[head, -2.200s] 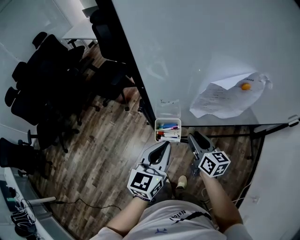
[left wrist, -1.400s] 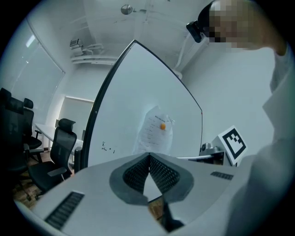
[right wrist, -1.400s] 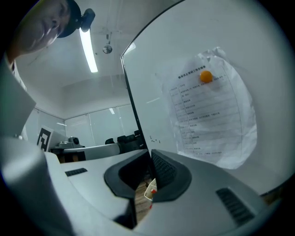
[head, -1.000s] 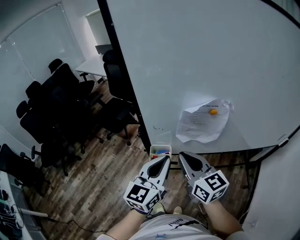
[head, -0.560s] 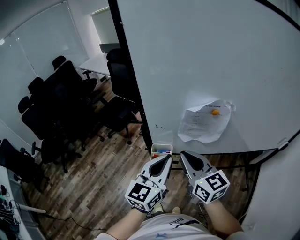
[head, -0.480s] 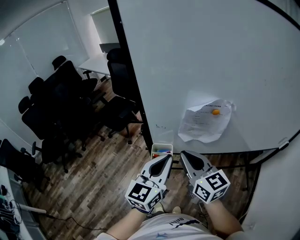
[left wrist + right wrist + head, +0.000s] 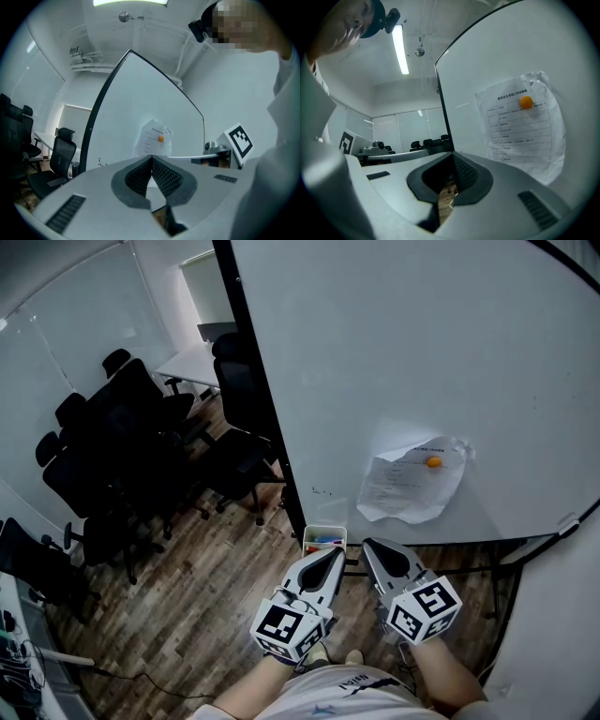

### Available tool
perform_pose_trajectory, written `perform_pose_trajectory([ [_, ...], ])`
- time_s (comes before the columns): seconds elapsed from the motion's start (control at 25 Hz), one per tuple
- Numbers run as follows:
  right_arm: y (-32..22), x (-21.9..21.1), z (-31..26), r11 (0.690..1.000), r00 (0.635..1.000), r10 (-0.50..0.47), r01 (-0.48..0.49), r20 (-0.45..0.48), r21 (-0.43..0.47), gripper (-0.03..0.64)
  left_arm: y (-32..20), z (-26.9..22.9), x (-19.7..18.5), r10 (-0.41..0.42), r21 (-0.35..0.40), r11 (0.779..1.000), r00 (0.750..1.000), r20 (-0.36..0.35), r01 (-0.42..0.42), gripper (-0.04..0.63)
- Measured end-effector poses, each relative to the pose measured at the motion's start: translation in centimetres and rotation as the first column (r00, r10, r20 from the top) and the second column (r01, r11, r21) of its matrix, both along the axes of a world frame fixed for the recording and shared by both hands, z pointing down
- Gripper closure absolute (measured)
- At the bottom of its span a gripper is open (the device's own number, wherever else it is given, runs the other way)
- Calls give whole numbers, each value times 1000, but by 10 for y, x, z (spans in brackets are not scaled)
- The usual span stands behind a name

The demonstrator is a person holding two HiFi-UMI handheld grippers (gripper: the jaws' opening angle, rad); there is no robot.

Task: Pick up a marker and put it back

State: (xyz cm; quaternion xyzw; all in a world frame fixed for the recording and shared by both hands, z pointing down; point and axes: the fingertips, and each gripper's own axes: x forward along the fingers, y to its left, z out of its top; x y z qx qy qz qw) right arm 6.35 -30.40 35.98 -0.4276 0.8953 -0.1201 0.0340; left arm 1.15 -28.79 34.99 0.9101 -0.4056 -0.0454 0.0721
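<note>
Your left gripper point(image 7: 328, 557) and right gripper point(image 7: 372, 549) both have their jaws pressed together with nothing between them. They sit side by side below the whiteboard's point(image 7: 422, 352) bottom edge. The markers point(image 7: 323, 542) lie in the white holder point(image 7: 324, 529) at the whiteboard's lower left corner, just ahead of your left gripper's tips.

The marker tray point(image 7: 324, 532) sits at the whiteboard's point(image 7: 394, 352) lower corner, the paper sheet point(image 7: 408, 486) to its right.

Markers point(image 7: 323, 542) (blue and red show) lie in a small white box point(image 7: 324, 528) at the lower corner of the whiteboard point(image 7: 422, 352).
</note>
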Motion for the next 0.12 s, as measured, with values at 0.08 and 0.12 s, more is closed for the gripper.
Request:
perform_pose_trajectory([
  [0.08,-1,0,2,1000,1000,-2,2,3,-3,604,-2,0,0,0,0,1000,1000,0,0,584],
  [0.12,-2,1,3,1000,1000,-3,3,4,-4,604,-2,1,0,0,0,1000,1000,-1,0,584],
])
